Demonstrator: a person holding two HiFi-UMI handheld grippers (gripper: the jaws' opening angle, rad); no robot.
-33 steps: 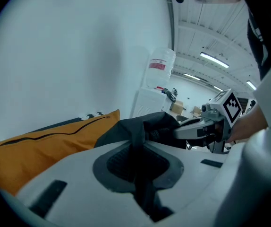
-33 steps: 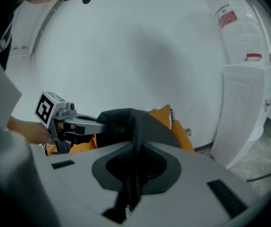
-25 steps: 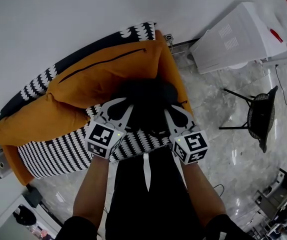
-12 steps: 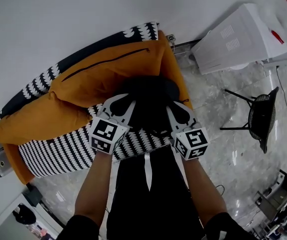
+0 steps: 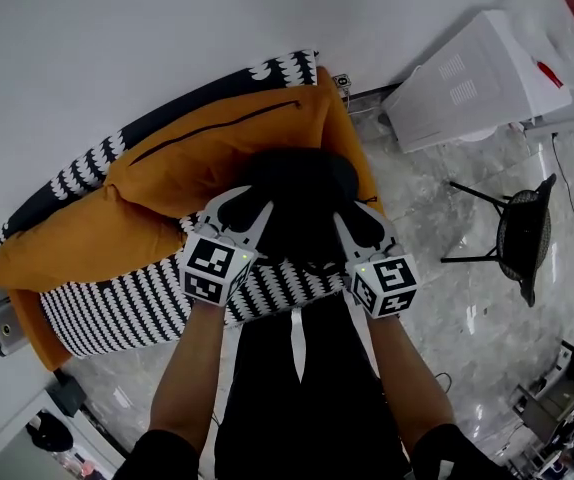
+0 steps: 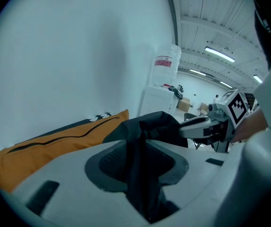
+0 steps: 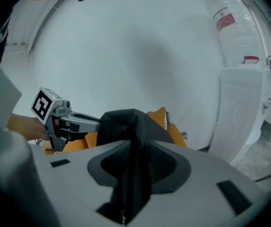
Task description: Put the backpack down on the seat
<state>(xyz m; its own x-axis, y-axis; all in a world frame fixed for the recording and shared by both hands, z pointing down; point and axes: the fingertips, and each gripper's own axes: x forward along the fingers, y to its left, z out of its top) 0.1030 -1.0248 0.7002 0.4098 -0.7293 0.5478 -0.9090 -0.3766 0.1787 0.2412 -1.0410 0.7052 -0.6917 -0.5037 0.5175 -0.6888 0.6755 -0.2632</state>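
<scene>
A black backpack (image 5: 302,203) hangs between my two grippers over the right end of an orange sofa (image 5: 197,158). My left gripper (image 5: 248,211) is shut on black fabric of the backpack (image 6: 147,141) at its left side. My right gripper (image 5: 344,218) is shut on the backpack's fabric (image 7: 133,155) at its right side. The sofa seat (image 5: 137,303) below has a black and white patterned cover. The backpack's underside is hidden, so I cannot tell whether it touches the seat. Each gripper shows in the other's view, the right gripper (image 6: 206,124) and the left gripper (image 7: 79,122).
Orange cushions (image 5: 57,243) lean along the sofa back against a white wall. A white water dispenser (image 5: 477,73) stands at the right on the marble floor. A black wire chair (image 5: 517,233) stands to the right of me. Small devices (image 5: 2,328) sit by the sofa's left end.
Both grippers have carried the backpack slightly forward and to the right over the sofa; their grip on it is unchanged.
</scene>
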